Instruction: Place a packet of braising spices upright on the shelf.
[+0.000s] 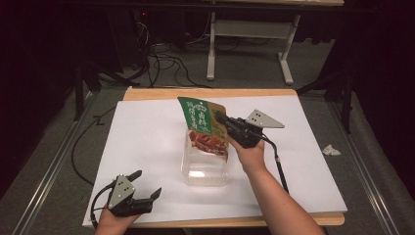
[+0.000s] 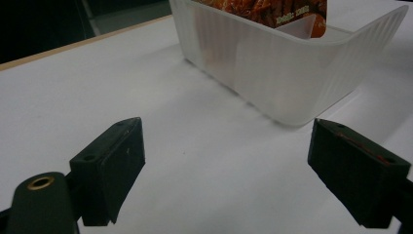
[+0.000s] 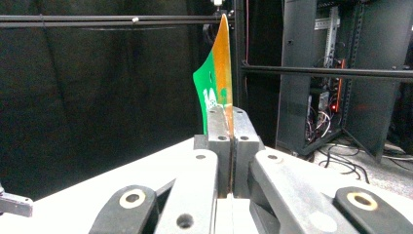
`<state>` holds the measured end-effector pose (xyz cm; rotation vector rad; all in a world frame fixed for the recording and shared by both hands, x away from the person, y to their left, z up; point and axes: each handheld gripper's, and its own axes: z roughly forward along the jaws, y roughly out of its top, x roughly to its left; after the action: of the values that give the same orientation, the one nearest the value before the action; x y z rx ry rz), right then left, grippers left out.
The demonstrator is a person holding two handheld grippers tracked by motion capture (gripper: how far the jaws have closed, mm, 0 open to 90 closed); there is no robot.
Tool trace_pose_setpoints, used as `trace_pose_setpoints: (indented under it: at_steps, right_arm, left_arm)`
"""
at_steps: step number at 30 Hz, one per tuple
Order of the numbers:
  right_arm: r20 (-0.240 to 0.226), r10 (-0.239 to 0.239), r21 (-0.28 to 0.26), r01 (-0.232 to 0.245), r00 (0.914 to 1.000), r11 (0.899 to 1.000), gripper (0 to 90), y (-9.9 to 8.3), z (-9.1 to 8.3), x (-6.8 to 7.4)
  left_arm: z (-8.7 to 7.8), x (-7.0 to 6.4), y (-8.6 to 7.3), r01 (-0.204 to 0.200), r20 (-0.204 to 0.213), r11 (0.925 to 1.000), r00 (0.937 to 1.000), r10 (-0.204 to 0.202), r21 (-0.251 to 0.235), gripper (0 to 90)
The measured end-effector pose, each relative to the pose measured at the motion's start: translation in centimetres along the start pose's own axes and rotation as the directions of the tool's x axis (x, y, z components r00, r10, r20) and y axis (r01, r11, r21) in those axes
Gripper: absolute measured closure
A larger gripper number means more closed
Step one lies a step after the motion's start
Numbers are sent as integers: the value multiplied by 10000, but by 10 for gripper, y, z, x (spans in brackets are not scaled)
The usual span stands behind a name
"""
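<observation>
The left gripper (image 1: 146,183) rests low by the table's near left corner, its jaws spread wide with bare surface between them. The right gripper (image 1: 221,119) is raised over the table's middle, jaws pressed together on a snack pouch (image 1: 203,126), the forearm reaching in from the near edge

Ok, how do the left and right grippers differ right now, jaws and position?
The left gripper has its jaws spread wide with nothing between them; the right gripper has its jaws shut on the green snack pouch. The left one sits near the table's front edge, apart from the clear plastic tub; the right one is held up over the tub's far end, with the pouch's lower end inside the tub. Both are black, hand-held, with a grey plate on top.
</observation>
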<state>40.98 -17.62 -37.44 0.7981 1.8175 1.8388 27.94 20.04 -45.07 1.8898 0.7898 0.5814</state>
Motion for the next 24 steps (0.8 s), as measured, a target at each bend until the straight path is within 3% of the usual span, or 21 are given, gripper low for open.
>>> trace_pose_setpoints:
  at_steps: [24]
  right_arm:
    - [380,-87,503,68,9992,9987,871,-7,-13,1]
  left_arm:
    - [0,0,0,-74,-3,10000,10000,74,13,142]
